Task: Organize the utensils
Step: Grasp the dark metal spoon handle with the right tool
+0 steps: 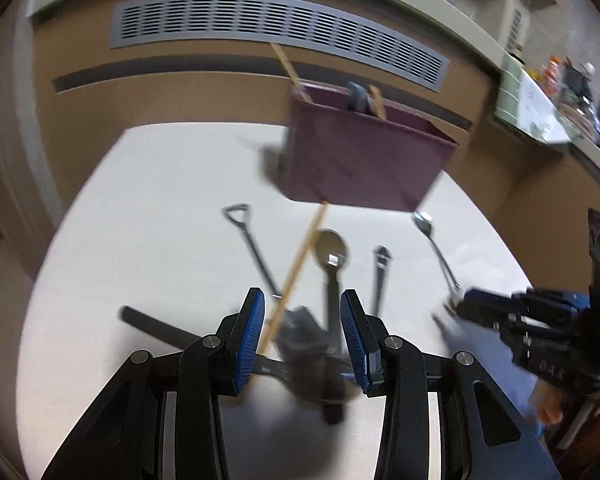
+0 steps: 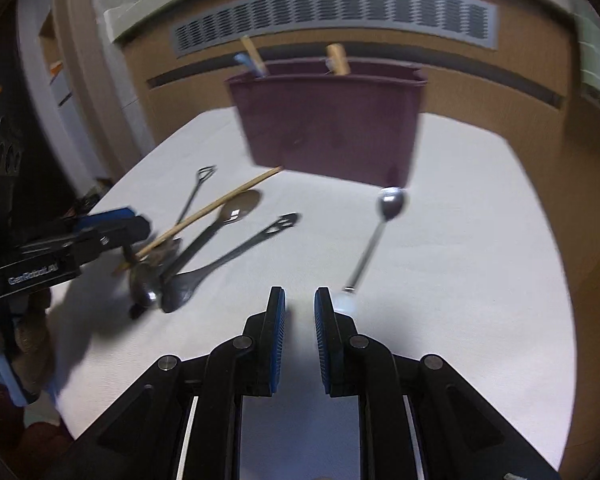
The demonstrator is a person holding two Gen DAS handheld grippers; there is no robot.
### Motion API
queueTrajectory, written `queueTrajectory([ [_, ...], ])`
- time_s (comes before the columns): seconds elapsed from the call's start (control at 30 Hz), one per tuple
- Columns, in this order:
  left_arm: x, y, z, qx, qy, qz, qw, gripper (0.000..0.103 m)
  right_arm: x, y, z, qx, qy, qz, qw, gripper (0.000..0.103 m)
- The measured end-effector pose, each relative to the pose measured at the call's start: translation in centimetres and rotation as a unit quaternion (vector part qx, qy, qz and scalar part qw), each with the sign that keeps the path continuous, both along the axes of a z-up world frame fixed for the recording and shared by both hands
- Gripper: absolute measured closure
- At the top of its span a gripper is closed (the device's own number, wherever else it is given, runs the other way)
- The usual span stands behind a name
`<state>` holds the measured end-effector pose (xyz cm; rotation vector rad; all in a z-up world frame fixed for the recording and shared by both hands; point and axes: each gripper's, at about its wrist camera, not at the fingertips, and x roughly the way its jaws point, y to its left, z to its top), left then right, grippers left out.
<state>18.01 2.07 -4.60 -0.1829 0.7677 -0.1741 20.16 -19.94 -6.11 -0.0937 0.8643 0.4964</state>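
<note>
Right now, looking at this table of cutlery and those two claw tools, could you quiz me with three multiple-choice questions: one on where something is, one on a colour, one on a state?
1. Where does the shiny metal spoon lie?
A. inside the bin
B. alone on the table, apart from the pile
C. on the floor

2. What colour is the utensil bin?
A. dark purple
B. bright yellow
C. white

3. How are the left gripper and the right gripper?
A. both clamped on spoons
B. one holds the bin
C. both open, holding nothing

Answers:
1 B, it rests by itself on the white table, away from the heap of dark utensils and the wooden chopstick.
2 A, its walls look dark purple in both views.
3 C, each shows a gap between its fingers with nothing gripped.
</note>
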Motion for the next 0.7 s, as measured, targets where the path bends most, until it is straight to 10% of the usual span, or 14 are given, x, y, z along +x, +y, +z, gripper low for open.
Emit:
queueTrajectory([
  [0.47,-2.2,8.8,-1.4,-0.045,0.034,0.127,0.9904,0.062,2.1,11.0,0.6,0.034,0.033,0.123,0.991,0.087],
  [0.7,-4.3,14.1,0.1,-0.064,-0.002,0.194,0.9790,0.062,0.0,18.2,-0.7,-0.063,-0.005,0.274,0.960,0.087],
])
